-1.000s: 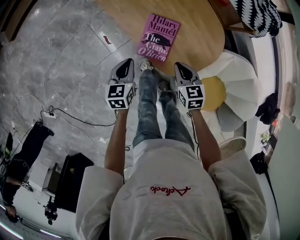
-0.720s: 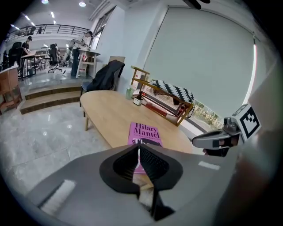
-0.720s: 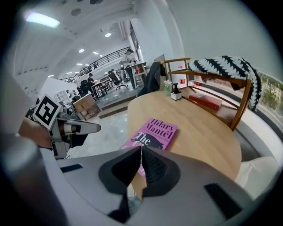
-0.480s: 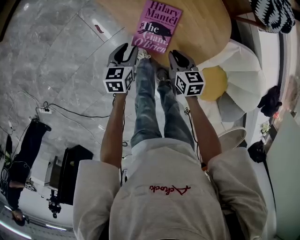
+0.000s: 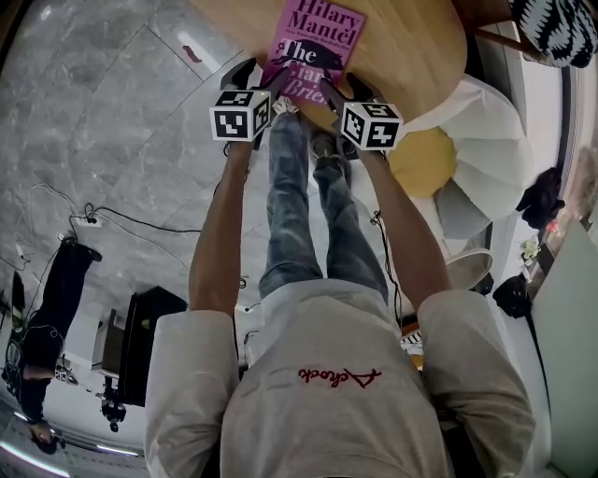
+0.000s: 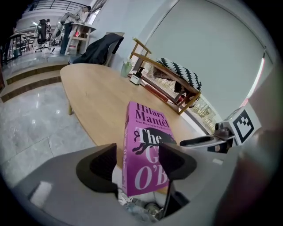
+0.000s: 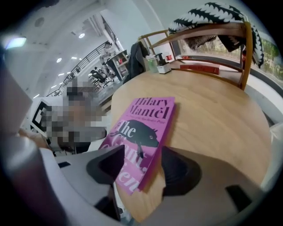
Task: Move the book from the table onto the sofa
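A pink paperback book (image 5: 318,42) lies on the oval wooden table (image 5: 411,56), its near end jutting over the table's edge. My left gripper (image 5: 260,78) is at the book's near left corner and my right gripper (image 5: 338,91) at its near right corner. In the left gripper view the book's (image 6: 146,145) spine edge stands between the opening jaws of my left gripper (image 6: 137,163), with no pad pressing it. In the right gripper view the book's (image 7: 141,128) corner lies between the opening jaws of my right gripper (image 7: 141,170), also untouched.
A white flower-shaped seat with a yellow centre (image 5: 467,159) sits right of the table. A wooden chair with a black-and-white throw (image 5: 537,28) stands at the far right. On the marble floor to the left are cables (image 5: 93,224) and a black case (image 5: 140,355).
Both grippers have moved forward and down from in front of the table to the book's near end. Their jaws, shut before, now stand apart around its corners.
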`<state>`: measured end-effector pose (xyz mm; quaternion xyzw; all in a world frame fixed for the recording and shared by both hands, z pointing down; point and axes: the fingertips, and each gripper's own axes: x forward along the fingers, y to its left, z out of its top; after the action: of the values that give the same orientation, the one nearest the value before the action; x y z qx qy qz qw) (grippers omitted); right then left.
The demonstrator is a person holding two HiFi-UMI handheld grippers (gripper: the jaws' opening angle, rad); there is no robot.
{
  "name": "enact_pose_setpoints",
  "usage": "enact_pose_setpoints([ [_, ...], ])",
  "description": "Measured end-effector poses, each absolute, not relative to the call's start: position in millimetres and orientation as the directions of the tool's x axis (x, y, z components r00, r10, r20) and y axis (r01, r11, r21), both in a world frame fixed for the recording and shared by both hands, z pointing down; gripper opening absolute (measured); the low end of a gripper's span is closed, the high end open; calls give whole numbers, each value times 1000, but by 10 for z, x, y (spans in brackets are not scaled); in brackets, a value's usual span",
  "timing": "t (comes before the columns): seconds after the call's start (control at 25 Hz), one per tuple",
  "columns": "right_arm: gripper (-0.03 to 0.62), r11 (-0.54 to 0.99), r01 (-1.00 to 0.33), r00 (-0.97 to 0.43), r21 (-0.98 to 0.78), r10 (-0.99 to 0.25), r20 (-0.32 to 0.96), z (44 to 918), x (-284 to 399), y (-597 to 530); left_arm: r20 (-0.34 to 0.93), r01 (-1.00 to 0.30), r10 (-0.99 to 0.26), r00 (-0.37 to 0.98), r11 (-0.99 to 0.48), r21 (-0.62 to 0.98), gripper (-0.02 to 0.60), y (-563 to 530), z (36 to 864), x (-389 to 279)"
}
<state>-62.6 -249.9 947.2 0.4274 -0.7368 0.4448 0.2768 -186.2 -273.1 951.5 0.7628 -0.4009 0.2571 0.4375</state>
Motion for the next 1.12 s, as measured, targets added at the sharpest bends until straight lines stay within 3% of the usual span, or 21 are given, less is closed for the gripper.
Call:
enact_pose_setpoints([
  [0.68, 230, 216, -883, -469, -416, -373, 801, 9739, -696, -2685, 762, -818, -313, 567, -322, 476, 287, -2887, 9822, -1647],
  [1.12, 216, 195, -904, -428, -381, -409, 806, 9619, -677, -2744, 758, -837, -356, 546, -264, 479, 284, -2890, 9777, -1653],
])
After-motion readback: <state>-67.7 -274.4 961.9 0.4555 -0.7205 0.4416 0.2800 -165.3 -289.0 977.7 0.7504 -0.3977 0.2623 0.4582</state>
